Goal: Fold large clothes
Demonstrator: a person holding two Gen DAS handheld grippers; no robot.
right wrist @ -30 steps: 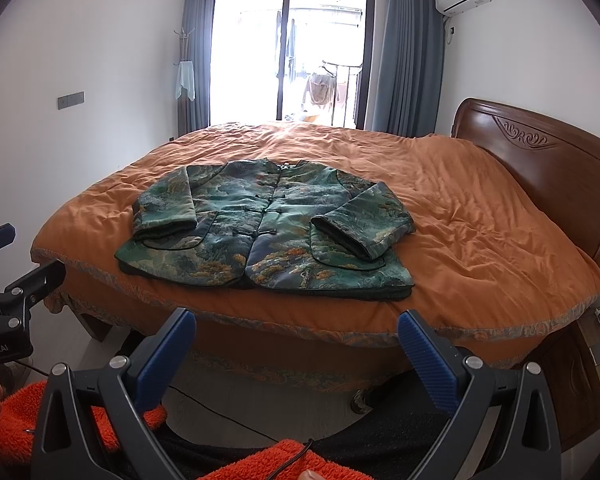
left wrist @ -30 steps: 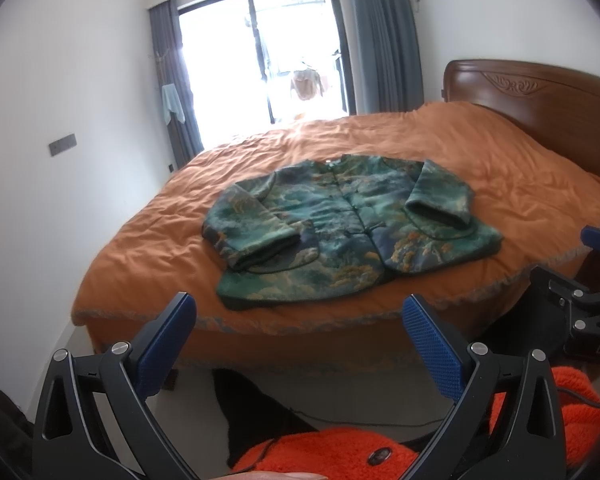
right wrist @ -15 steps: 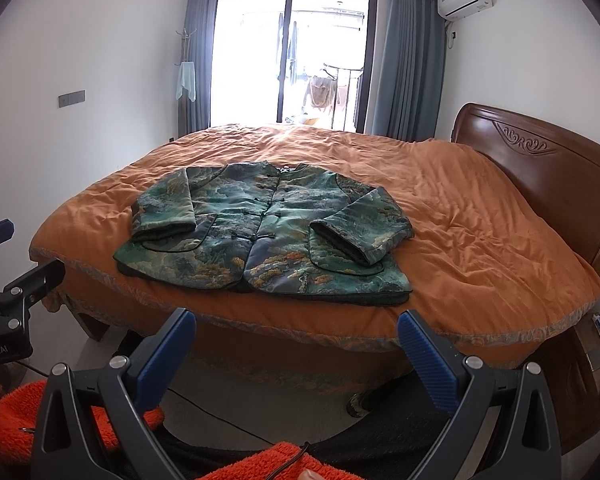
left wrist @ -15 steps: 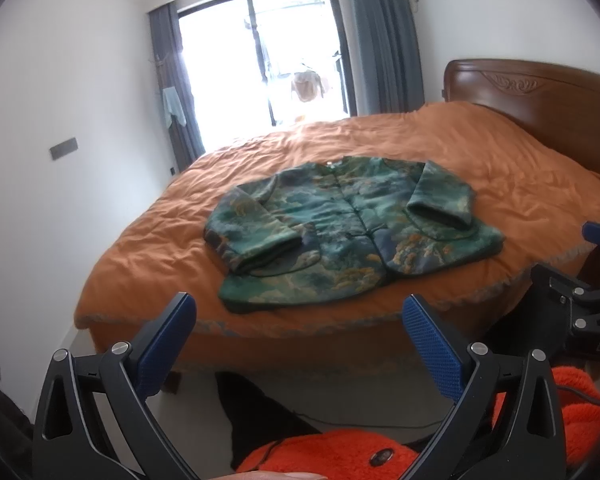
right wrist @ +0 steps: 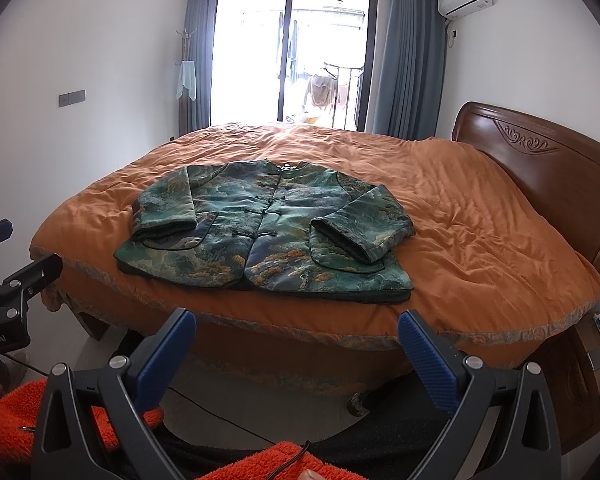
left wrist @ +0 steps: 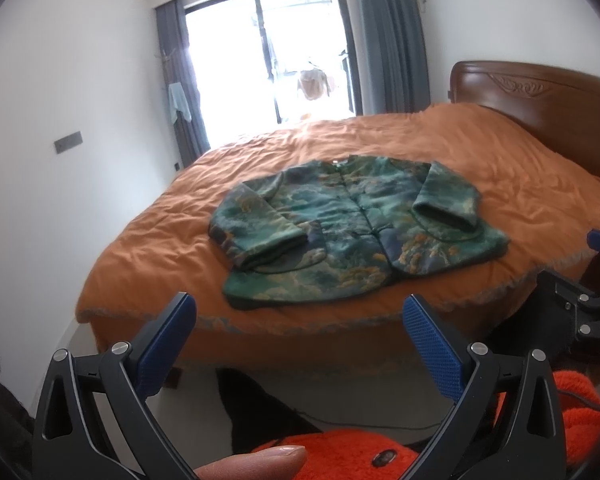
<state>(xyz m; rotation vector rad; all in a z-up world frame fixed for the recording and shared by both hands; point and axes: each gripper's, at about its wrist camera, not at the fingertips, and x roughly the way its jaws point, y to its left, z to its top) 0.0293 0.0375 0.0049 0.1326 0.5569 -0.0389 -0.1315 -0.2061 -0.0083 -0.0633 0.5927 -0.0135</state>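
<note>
On orange bed [right wrist: 480, 248]: green patterned jacket [right wrist: 268, 232], flat, buttoned, sleeves folded in. Left gripper [left wrist: 300, 340] and right gripper [right wrist: 296, 344] spread wide, empty.

I see both wrist cameras facing the bed [left wrist: 148, 240] from off its near side, well back and low. My left view looks from the left, catching the right gripper [left wrist: 588, 300] at its edge; my right view looks from the right. Both share the jacket [right wrist: 264, 228], window [right wrist: 288, 56] and headboard [right wrist: 548, 184].
</note>
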